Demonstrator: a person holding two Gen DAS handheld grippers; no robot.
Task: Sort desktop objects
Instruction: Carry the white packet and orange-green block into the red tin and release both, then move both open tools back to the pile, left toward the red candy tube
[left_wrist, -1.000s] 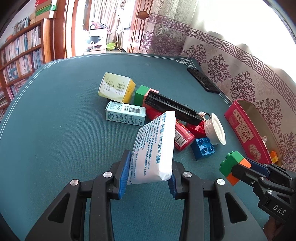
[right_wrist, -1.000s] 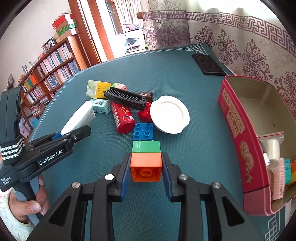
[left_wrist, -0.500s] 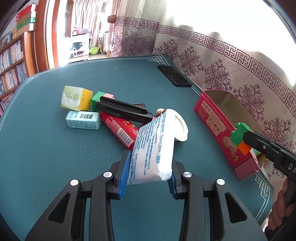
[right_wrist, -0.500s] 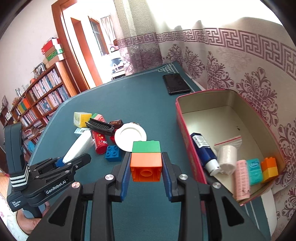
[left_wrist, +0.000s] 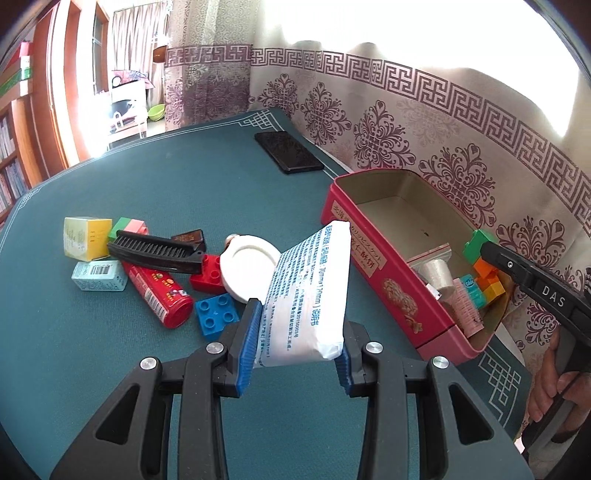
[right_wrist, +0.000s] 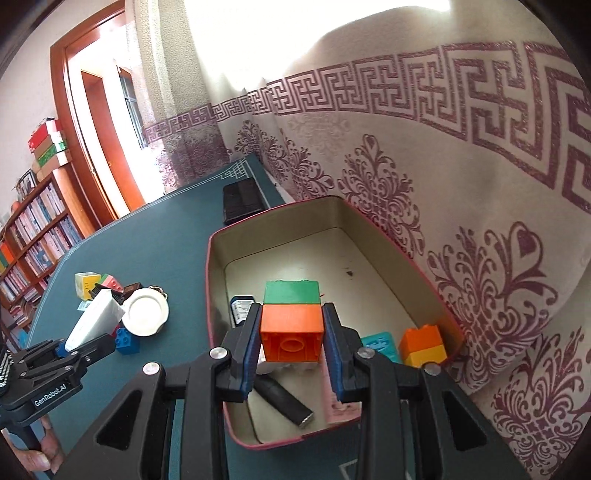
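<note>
Above the open red tin box (right_wrist: 216, 295), the right gripper (right_wrist: 291, 345) clamps the stacked green-and-orange plastic brick (right_wrist: 291, 325), to be released inside next, while the left gripper (left_wrist: 295, 345) grips a white printed packet (left_wrist: 308, 295).

A lived-in home room. Behind the green-covered table (left_wrist: 155, 184) stand a full bookshelf (right_wrist: 33, 229) and a wooden doorframe (right_wrist: 79, 122); patterned curtains (right_wrist: 424, 155) hang beside it.

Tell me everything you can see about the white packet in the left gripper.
The white packet is a soft, pillow-like plastic pack, white with blue printed text on its face. The left gripper is shut on its lower end, so it stands tilted above the teal table, leaning toward the red tin.
</note>
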